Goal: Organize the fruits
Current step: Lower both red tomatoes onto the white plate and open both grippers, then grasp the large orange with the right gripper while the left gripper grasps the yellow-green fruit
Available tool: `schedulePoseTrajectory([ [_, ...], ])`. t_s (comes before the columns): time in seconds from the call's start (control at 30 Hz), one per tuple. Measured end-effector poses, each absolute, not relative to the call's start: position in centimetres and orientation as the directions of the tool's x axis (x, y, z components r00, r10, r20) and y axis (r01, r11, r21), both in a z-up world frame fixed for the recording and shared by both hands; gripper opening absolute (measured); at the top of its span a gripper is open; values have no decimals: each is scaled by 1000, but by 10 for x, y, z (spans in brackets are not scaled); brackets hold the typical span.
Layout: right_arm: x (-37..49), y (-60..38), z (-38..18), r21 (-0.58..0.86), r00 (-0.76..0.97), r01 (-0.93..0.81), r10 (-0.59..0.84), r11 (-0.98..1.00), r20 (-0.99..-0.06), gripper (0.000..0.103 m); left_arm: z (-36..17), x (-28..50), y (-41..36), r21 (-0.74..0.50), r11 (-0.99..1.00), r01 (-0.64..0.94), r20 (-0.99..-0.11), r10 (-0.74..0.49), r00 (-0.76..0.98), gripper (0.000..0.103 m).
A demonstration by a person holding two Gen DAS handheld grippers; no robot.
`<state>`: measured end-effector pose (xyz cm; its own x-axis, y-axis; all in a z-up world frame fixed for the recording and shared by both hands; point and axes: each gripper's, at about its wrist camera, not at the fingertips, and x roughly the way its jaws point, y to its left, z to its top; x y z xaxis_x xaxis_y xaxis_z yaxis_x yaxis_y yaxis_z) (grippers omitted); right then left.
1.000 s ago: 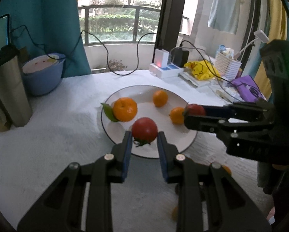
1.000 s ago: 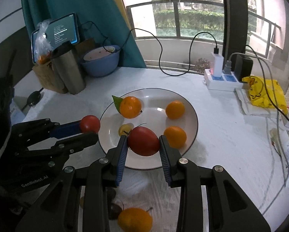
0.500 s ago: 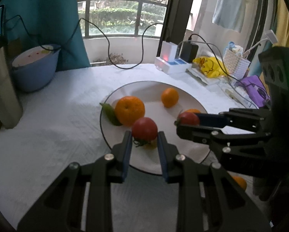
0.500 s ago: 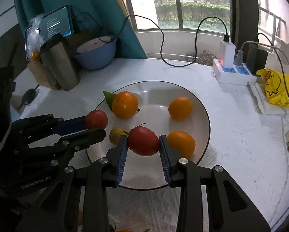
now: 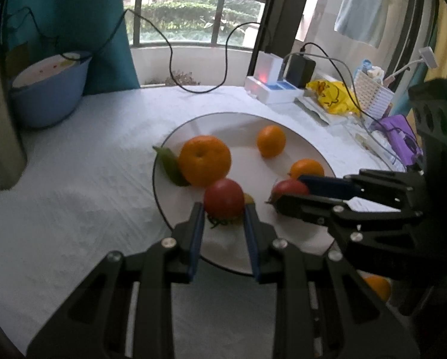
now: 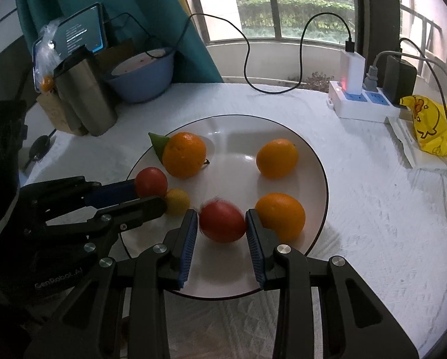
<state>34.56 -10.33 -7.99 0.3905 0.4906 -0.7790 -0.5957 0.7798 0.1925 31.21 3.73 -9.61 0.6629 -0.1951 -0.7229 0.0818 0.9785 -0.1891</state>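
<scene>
Tomatoes: one in each hand-held gripper, both over the near part of the plate [image 6: 319, 161].
Left hand-held gripper [image 5: 223, 227] clamped the smaller tomato [image 5: 223, 199]; right hand-held gripper [image 6: 222, 234] clamped the larger tomato [image 6: 222, 222]. Three oranges sat on the plate.

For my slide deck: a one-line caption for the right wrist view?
Right gripper holds a red tomato over the white plate of oranges.

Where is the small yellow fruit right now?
In the right wrist view, the small yellow fruit lies on the plate, left side, touching the left gripper's tomato.
</scene>
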Motion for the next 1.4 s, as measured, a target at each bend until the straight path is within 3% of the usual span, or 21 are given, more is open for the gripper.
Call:
schedulePoseTrajectory([
  [0.2,345,-102,-80,178,397,-588,474,789,-786,36,-95,312,38,-196,978,68,-728,-192,658,29],
  [0.4,339,-106,-70,167,421,-580,469,797,-776,36,-86,304,42,-216,975,50,-708,-192,679,47],
  [1.4,262,-145,-42,158,486,-546,464,823,-741,36,-72,220,18,-232,970,75,-690,-218,691,47],
])
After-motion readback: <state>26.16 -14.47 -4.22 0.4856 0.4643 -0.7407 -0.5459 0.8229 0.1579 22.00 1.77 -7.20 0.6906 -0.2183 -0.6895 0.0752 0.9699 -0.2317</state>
